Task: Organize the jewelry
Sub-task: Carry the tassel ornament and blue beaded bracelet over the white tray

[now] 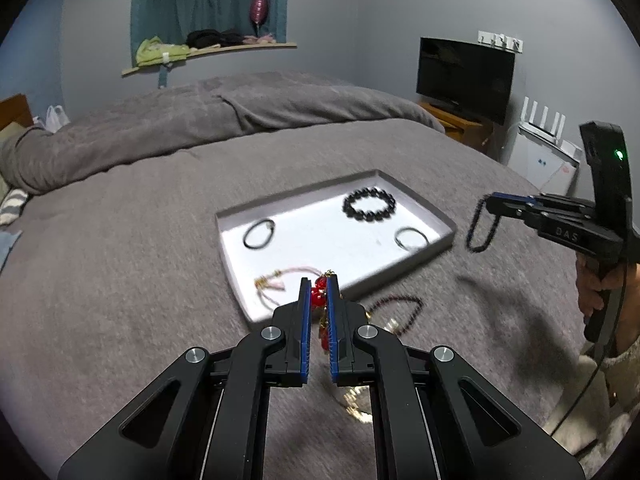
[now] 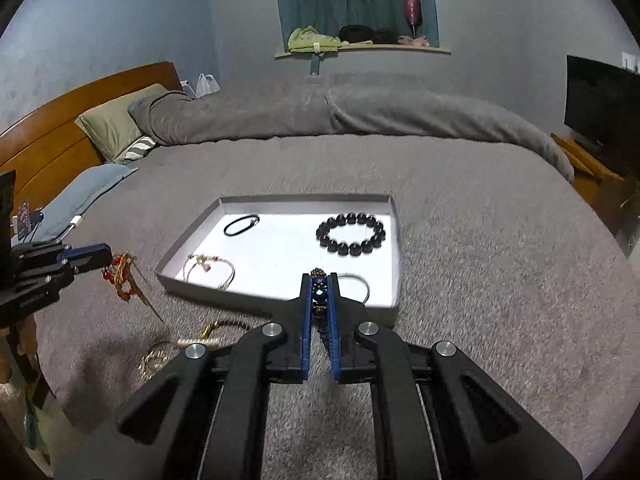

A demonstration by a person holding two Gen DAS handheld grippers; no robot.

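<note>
While the left gripper point(image 1: 319, 286) is clamping a red-bead piece point(image 1: 318, 296) with gold trim between nearly closed jaws, the left wrist view is showing a tray point(image 1: 448, 224) lying on the grey bed point(image 1: 120, 260). Inside the tray a black bead bracelet point(image 1: 369, 204), a thin black band point(image 1: 259, 233), a silver bangle point(image 1: 410, 238) and a pink cord bracelet point(image 1: 280, 280) are lying apart. A dark bead strand point(image 1: 400, 312) is lying on the bed just outside the tray's near edge. At the right, a hand point(image 1: 592, 292) is holding the right gripper point(image 1: 490, 206), from which a dark bead loop point(image 1: 482, 226) is dangling above the bed.

In the right wrist view, the right gripper point(image 2: 320, 286) is pinching that dark bead loop point(image 2: 320, 296) between almost shut jaws, near the tray's point(image 2: 280, 200) front edge. At the left, the left gripper point(image 2: 105, 255) is gripping the red-bead piece point(image 2: 122, 276), which is hanging beside the tray. A gold bangle point(image 2: 154, 358) and the dark bead strand point(image 2: 228, 326) are lying on the bed point(image 2: 500, 280).
</note>
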